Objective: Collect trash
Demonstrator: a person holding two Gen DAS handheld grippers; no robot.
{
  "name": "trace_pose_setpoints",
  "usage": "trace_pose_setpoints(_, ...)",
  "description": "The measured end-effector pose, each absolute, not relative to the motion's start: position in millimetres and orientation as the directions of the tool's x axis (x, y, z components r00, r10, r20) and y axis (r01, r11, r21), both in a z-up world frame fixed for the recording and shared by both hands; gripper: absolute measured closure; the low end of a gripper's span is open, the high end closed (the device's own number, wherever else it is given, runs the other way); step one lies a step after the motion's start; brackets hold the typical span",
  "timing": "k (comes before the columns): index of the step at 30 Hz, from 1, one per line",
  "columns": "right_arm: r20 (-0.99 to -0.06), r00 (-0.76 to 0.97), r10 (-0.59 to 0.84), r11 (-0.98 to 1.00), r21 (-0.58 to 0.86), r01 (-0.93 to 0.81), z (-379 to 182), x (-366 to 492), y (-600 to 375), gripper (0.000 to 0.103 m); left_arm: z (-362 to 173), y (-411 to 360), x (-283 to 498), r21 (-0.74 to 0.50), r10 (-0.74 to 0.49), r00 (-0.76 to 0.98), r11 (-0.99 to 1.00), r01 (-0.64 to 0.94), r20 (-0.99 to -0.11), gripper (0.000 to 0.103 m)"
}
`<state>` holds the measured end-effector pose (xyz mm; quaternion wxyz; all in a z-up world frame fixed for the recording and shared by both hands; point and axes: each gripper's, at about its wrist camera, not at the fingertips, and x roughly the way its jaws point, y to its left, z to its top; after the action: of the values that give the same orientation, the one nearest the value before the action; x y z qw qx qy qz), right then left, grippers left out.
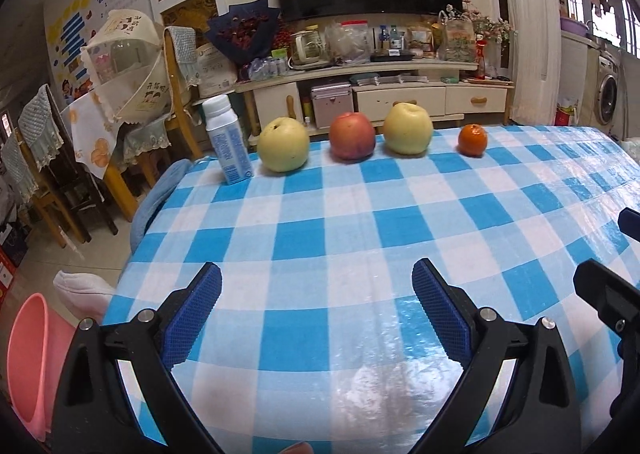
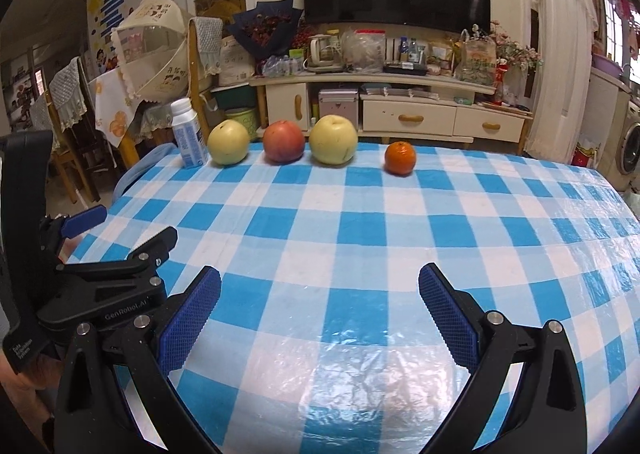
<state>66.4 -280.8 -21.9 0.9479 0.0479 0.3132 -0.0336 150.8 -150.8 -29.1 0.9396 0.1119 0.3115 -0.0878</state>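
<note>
1. The white-capped milk bottle (image 1: 227,140) stands at the table's far left corner, just beside a yellow pear (image 1: 283,144); a clumsy nudge could topple it over the edge.
2. The left gripper (image 1: 316,314) and right gripper (image 2: 319,314) both hang spread wide, empty, well short of it.
3. The pink bin (image 1: 28,358) sits below the table's left side; a drop could miss.

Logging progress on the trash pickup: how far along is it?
Nothing looks collected yet. The bottle stands at the far table edge beside the four fruits. Nothing is in hand: left gripper and right gripper are both open and empty. Left: grasp the bottle and drop it, perhaps into the pink bin.
</note>
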Motion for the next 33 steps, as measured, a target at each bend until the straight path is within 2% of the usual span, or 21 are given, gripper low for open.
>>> trace_pose_setpoints(8, -0.571, 0.818, -0.075, 0.992, 0.039, 0.118, -16, 59, -291, 0.005, -24, -154, 149, 0.045, -0.166, 0.771, 0.969, 0.245, -0.615, 0.007)
trace_pose_setpoints(17, -0.54, 0.835, -0.101, 0.992, 0.013, 0.128, -11, 57, -294, 0.005, -16, -154, 145, 0.029, -0.166, 0.796, 0.974, 0.224, -0.582, 0.006)
trace_pose_setpoints(33, -0.538, 0.836, -0.109, 0.992, 0.0, 0.13, -12, 58, -293, 0.005, -13, -157, 142, 0.077, -0.137, 0.822, 0.974, 0.214, -0.553, 0.005)
